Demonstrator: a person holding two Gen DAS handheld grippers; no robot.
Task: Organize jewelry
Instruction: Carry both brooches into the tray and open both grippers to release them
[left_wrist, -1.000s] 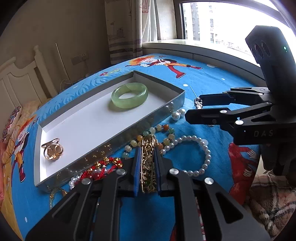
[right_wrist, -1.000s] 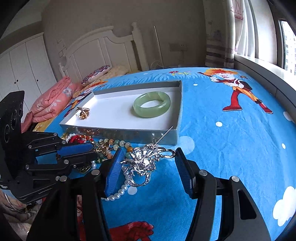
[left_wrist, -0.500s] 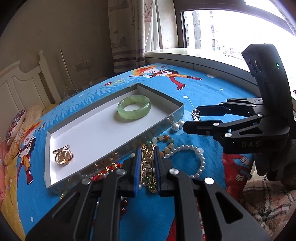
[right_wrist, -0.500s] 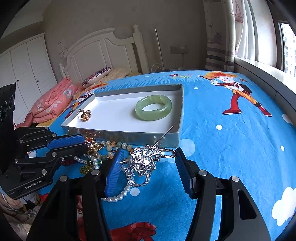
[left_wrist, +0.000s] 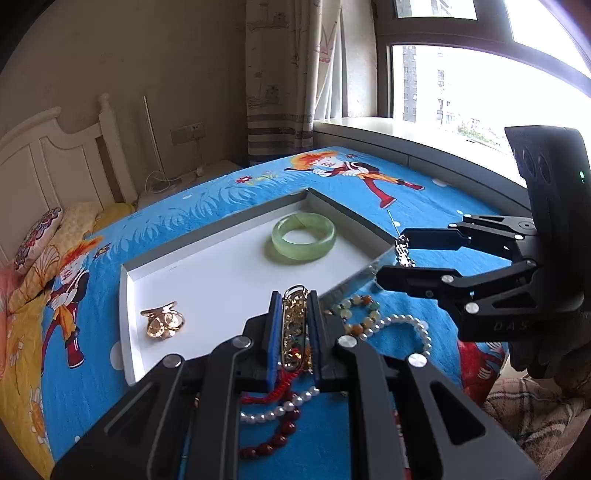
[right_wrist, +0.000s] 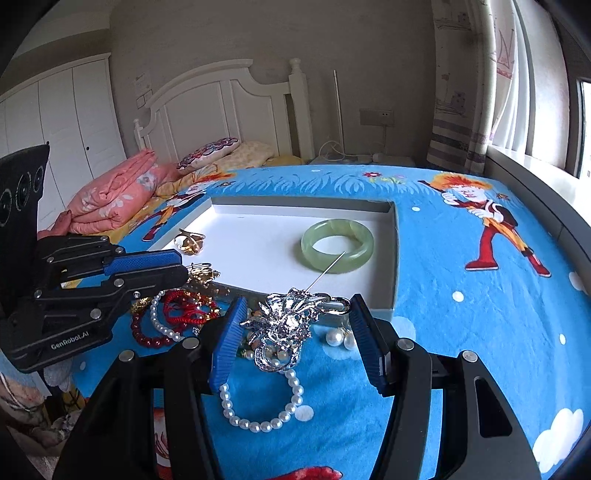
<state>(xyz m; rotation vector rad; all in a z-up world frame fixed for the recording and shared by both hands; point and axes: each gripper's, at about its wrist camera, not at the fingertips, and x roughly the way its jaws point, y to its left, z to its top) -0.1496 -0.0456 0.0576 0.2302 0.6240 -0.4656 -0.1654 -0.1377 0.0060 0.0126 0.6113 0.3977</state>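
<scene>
A green stone bangle and gold ring lie in the flat white box. The left hand-held gripper clamps a gold pin; the right hand-held gripper seems to pinch a silver brooch. Beads remain on the bed.

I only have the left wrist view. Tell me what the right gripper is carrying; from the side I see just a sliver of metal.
Observer: The right gripper is clamped on a silver flower-shaped brooch, held by its two sides.
Operator: Give me the direction of its pin.
Observer: Seen from behind the gripper, the pin sticks forward and up, towards the green bangle in the white box.
Operator: Report anything hidden below that gripper.
Observer: Two loose pearls lie on the blue bedspread, just outside the box's near wall.
</scene>
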